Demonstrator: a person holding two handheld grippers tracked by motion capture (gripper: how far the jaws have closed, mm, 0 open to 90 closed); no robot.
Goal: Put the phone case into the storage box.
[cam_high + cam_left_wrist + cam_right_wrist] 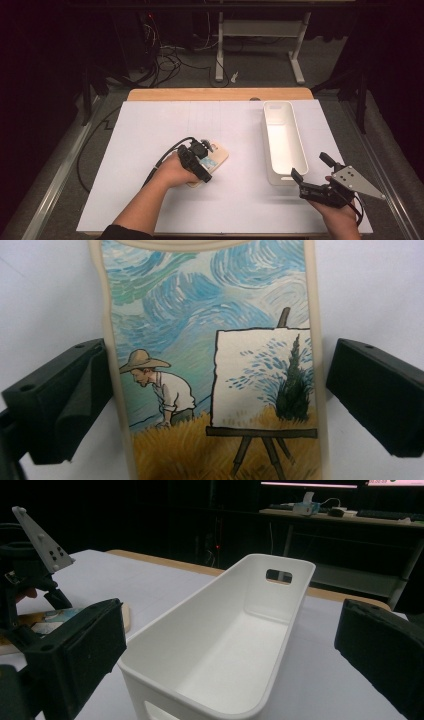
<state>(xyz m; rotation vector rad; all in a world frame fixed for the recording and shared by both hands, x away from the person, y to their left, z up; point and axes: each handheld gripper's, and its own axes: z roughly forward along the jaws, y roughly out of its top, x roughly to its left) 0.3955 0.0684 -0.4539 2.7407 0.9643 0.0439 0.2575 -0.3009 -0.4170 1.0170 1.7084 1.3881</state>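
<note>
A phone case [210, 340] printed with a painter, an easel and swirling blue sky lies flat on the white table sheet [150, 130]. My left gripper [215, 400] is open and points down over it, one black jaw on each long side; the left jaw sits against the case's edge and the right jaw stands a small gap away. In the high view the left gripper [200, 162] covers part of the phone case [217, 152]. My right gripper [311, 167] is open and holds nothing, just right of the near end of a white bin [282, 145].
The long white bin [225, 645] is empty, with a handle slot at its far end. Through the right gripper view the left gripper [30, 580] and the phone case [60, 616] lie to the bin's left. A wooden table edge [220, 94] runs along the back.
</note>
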